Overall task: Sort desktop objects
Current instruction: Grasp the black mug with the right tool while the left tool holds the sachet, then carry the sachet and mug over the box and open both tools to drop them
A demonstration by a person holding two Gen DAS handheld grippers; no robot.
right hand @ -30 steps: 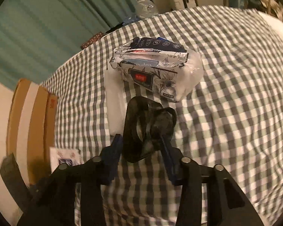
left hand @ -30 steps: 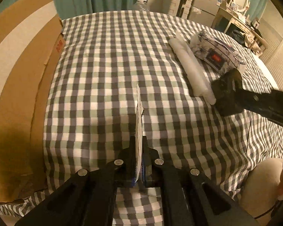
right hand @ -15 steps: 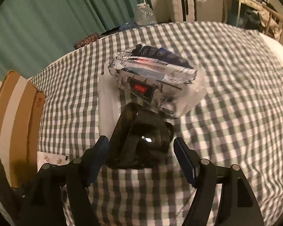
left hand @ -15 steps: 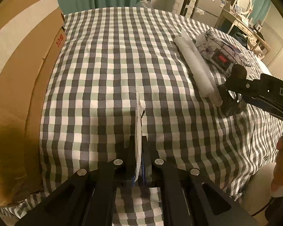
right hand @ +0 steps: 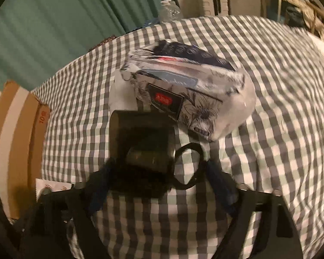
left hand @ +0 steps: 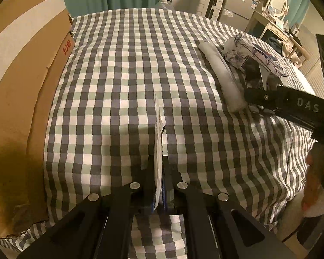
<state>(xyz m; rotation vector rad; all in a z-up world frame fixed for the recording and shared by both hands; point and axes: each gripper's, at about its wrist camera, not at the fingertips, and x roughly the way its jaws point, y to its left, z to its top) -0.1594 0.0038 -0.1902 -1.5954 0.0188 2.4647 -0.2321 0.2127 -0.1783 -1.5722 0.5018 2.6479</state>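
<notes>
My left gripper [left hand: 158, 168] is shut on a thin white packet [left hand: 158, 138], held edge-on above the checked tablecloth [left hand: 123, 69]. My right gripper [right hand: 159, 172] is open, its jaws spread wide on either side of a dark box-like object with a strap [right hand: 142, 138] that rests on the cloth just in front of a floral tissue pack [right hand: 194, 95]. In the left wrist view the right gripper [left hand: 259, 95] reaches in from the right, beside a long white roll [left hand: 222, 73] and the tissue pack [left hand: 248, 51].
An open cardboard box [left hand: 21, 86] stands along the left edge of the table; it also shows in the right wrist view [right hand: 15, 133]. Teal curtains, a water bottle [right hand: 168, 10] and furniture lie beyond the far edge.
My right gripper has opened and let go of the dark object, which now rests on the cloth by the tissue pack. The left gripper still holds the packet and has risen slightly.
</notes>
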